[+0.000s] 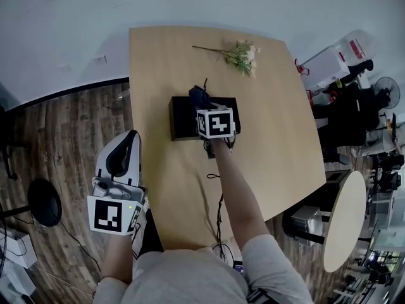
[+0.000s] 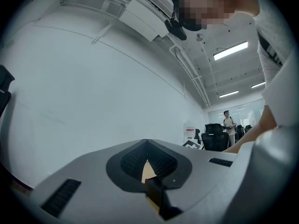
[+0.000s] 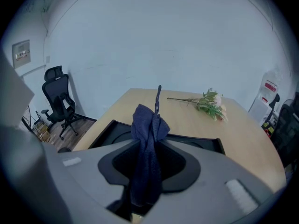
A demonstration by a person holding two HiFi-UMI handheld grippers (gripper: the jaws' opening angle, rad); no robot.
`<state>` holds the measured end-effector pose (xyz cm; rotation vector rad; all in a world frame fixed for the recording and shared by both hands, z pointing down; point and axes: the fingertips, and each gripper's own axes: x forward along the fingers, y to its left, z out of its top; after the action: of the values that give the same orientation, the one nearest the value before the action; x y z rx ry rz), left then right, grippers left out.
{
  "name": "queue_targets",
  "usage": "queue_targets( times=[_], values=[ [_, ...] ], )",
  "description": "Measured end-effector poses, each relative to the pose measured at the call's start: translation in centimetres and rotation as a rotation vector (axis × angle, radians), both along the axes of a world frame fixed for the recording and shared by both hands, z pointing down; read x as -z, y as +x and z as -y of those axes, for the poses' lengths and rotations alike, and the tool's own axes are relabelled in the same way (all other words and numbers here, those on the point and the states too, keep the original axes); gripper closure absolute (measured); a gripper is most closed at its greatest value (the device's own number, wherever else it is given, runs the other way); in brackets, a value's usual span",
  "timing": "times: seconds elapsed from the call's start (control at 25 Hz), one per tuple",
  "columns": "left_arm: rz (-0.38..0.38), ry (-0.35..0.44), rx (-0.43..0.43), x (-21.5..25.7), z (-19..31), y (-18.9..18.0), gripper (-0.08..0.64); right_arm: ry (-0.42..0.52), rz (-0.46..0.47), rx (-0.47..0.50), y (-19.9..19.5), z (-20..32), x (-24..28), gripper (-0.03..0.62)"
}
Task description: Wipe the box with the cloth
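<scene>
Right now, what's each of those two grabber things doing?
Left gripper: jaws shut, holding nothing.
Right gripper: jaws shut on the dark blue cloth.

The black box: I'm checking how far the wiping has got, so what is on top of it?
The right gripper hangs over the box, shut on the dark blue cloth. The gripper covers the box's middle, so whether the cloth touches the top cannot be seen.

One box (image 1: 182, 120), one cloth (image 3: 147, 158), one flower sprig (image 1: 242, 57)
</scene>
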<state>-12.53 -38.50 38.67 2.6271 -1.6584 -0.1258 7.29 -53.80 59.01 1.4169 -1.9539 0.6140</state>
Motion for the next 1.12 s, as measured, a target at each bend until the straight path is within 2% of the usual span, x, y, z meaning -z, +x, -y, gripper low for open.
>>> queue_targets(
  times=[0.16,0.36,0.64,0.8,0.96,1.12],
  values=[
    [0.0,0.001,-0.002,0.0,0.0,0.0,0.552,0.007,-0.012,-0.037,1.7,0.1,0.1,0.465],
    [-0.003,-0.001,-0.002,-0.2,-0.1,0.2,0.552,0.023,-0.138,-0.026,5.1,0.1,0.0,0.465],
    [-0.001,0.001,-0.014,0.0,-0.1,0.9,0.552,0.004,-0.162,-0.126,10.2,-0.2,-0.2,0.465],
    [-0.001,0.0,-0.013,0.1,0.0,1.1,0.552,-0.005,-0.146,-0.16,11.7,-0.3,-0.1,0.465],
    [0.003,-0.002,-0.014,0.1,-0.1,1.3,0.552,0.011,-0.246,-0.14,13.3,-0.3,-0.2,0.465],
    [0.0,-0.001,-0.011,0.1,-0.1,1.1,0.552,0.019,-0.226,-0.144,13.4,-0.3,-0.5,0.465]
  ],
)
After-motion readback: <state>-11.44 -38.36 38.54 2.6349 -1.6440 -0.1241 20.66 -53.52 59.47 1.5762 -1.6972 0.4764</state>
